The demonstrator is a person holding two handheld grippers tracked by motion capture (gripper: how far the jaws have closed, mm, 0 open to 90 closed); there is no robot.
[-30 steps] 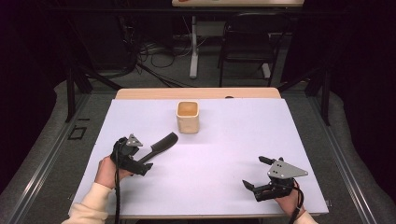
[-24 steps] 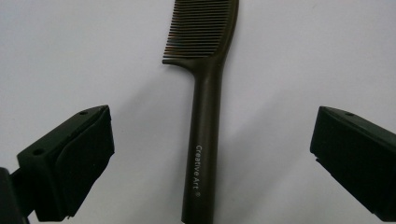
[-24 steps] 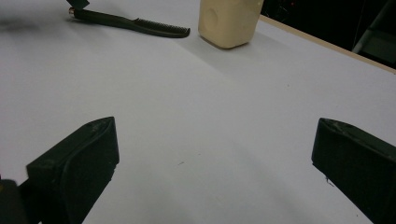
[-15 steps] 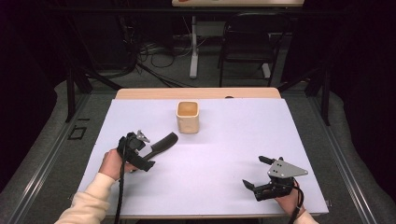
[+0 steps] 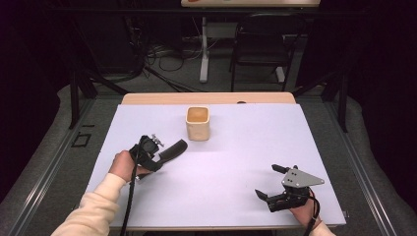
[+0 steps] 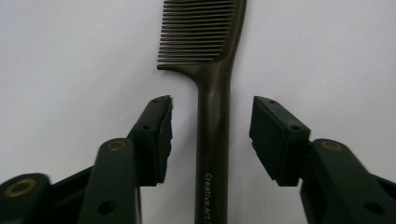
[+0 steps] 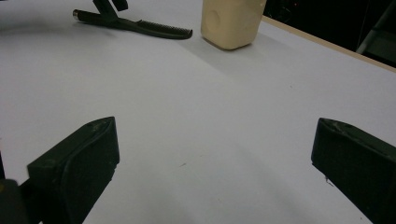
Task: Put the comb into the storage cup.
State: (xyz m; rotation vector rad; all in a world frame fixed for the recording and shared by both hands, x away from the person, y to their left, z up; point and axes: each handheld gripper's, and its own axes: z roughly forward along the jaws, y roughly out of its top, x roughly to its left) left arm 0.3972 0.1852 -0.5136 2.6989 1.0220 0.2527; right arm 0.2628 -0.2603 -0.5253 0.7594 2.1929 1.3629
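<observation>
Now one comb point(image 6: 213, 135) lies between the closing left gripper point(image 6: 210, 135) fingers (untouched), one cup point(image 5: 198, 123) beyond; right gripper point(image 5: 271, 182) gapes.

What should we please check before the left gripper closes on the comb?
1. Comb handle between the left gripper jaws: ok.
2. Pads pressing on handle: not ok; the jaws have just been closing, gaps remain on both sides.
3. Handle centred: ok, roughly.
4. Cup apart from comb: ok.
5. Right gripper open, away from comb: ok.
6. Comb flat on table: cannot tell.
</observation>
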